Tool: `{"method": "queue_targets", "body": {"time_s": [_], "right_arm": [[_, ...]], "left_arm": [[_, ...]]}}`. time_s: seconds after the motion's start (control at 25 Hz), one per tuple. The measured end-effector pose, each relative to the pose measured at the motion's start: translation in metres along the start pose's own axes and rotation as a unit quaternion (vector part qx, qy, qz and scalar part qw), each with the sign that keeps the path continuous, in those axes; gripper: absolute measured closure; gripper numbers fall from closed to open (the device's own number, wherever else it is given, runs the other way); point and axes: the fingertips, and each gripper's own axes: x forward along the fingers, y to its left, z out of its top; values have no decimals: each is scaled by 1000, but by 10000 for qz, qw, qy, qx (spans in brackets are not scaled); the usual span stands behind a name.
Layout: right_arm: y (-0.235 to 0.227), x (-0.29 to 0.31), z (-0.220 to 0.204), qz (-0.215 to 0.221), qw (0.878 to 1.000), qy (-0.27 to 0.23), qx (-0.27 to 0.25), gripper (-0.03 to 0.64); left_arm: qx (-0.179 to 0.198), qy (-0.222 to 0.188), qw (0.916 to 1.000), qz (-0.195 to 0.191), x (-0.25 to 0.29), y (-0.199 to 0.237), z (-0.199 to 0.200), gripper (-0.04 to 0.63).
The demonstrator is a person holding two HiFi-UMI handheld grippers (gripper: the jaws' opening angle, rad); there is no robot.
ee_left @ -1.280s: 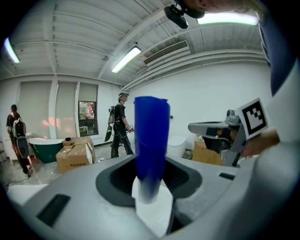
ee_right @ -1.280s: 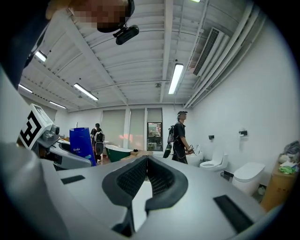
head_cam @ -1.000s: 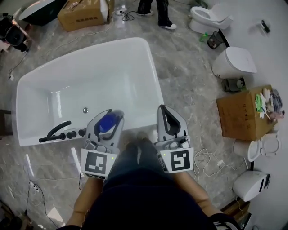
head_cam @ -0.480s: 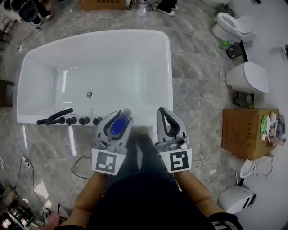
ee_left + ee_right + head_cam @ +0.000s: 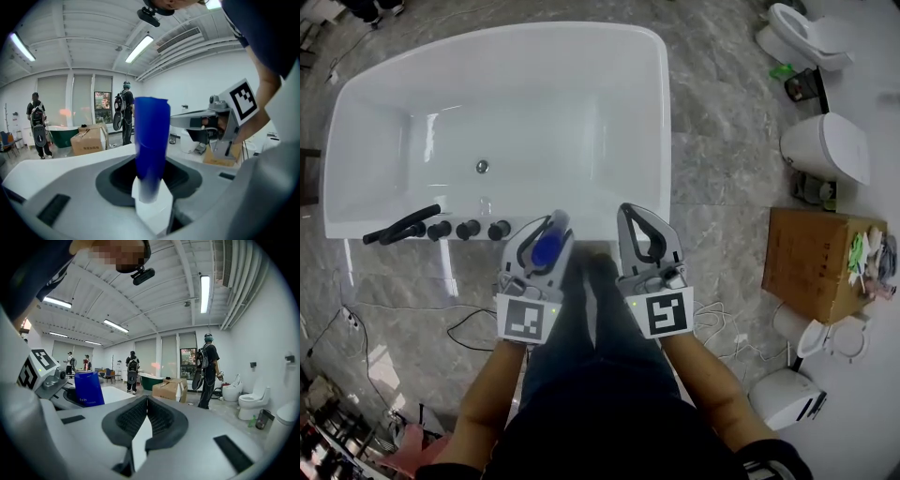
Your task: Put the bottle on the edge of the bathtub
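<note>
Closing on the bathtub (image 5: 662,141) in the head view: seen on a slant a second ago, now squared up and lying straight ahead of both tools. Carrying the blue bottle (image 5: 546,251) in the left hand-held gripper (image 5: 553,223), as before, with the tips now showing against the tub's near ledge. Passing the black faucet (image 5: 401,226) and its knobs (image 5: 469,229), just left of that hand-held gripper on the same ledge. Riding alongside on the right, the right hand-held gripper (image 5: 628,214), pressed together with nothing in it.

Looking along the left jaws: spread wide and clamped on the bottle's lower part, roughly upright, blue body rising above the pads. No ledge visible beneath it here, so contact with the rim unconfirmed; judged to be in the air.

Looking along the right jaws: closed tight on nothing, with the bottle off to the left in the neighbouring tool and white tub rim beyond it. Standing far ahead, people (image 5: 208,369) with backpacks and a cardboard box (image 5: 171,389).

Reading the shift: approach nearly over, set-down not yet made. Left to do, by this judgement: lowering until the base sits flat on the ledge right of the knobs, then opening the left jaws and backing off without tipping a tall, narrow bottle on a slim rim.
</note>
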Motion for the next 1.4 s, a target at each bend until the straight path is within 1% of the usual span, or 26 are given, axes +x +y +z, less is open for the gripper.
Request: {"method": "queue_targets", "body": {"time_s": [0.12,0.24,0.36,0.48,0.68,0.76,0.96,1.4], "right_arm": [[8,5,-18,96,9999,94,46,601],[15,11,-37,184,9995,248,99,601],[17,16,-54,208,9988,379,221,601],[17,22,-69,242,9984,488,178,601],[13,28,-92,257,9974,663,130,601],[11,30,-101,254,9969,730,123,601],[15,34,-116,341,9956,874,51,601],[26,35,-131,557,9928,1057,87,601]], "left_arm": [[-122,194,9997,-14,5,0,-26,440],[12,351,9994,-81,10,-1,-49,440],[49,428,9990,-83,16,1,-71,440],[96,521,9986,-37,25,6,-90,440],[-81,665,9978,-22,35,7,-125,440],[-95,758,9971,-15,40,7,-138,440],[-148,968,9952,-55,47,6,-160,440],[-263,1150,9930,-13,52,5,-193,440]]}}
